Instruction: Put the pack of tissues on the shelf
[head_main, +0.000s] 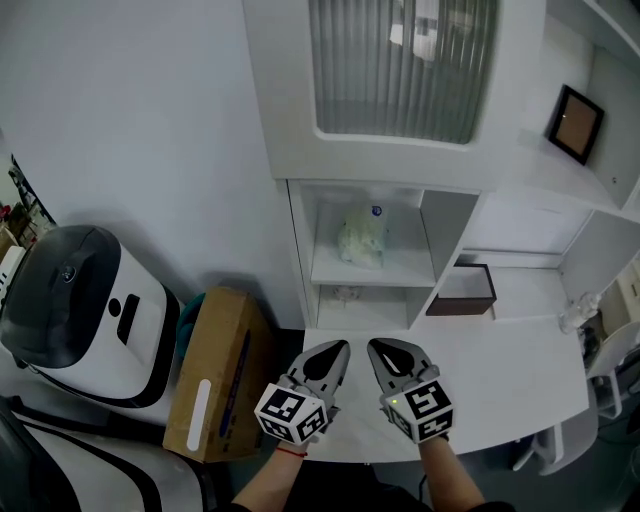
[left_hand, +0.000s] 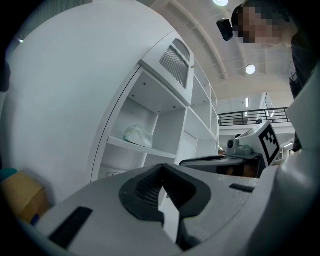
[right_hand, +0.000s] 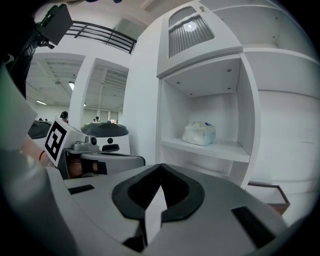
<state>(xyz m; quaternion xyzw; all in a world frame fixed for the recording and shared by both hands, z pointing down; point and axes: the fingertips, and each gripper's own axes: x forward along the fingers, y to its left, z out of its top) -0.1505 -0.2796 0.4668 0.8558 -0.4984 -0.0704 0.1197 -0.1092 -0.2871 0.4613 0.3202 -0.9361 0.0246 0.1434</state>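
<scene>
The pack of tissues (head_main: 362, 240) is seen lying on the shelf (head_main: 400, 272), well apart from the 2 grippers. The left gripper (head_main: 338, 350) and right gripper (head_main: 377, 349) are pressed together, nothing pinched, above the tabletop (head_main: 520, 370).

the pack of tissues (head_main: 362, 240) sat too small for its print to be read. the white machine (head_main: 75, 310) ran off the left edge, the person's forearms (head_main: 272, 485) off the bottom. the shelf wall (head_main: 452, 240) hid the brown box (head_main: 462, 290) at one end.
</scene>
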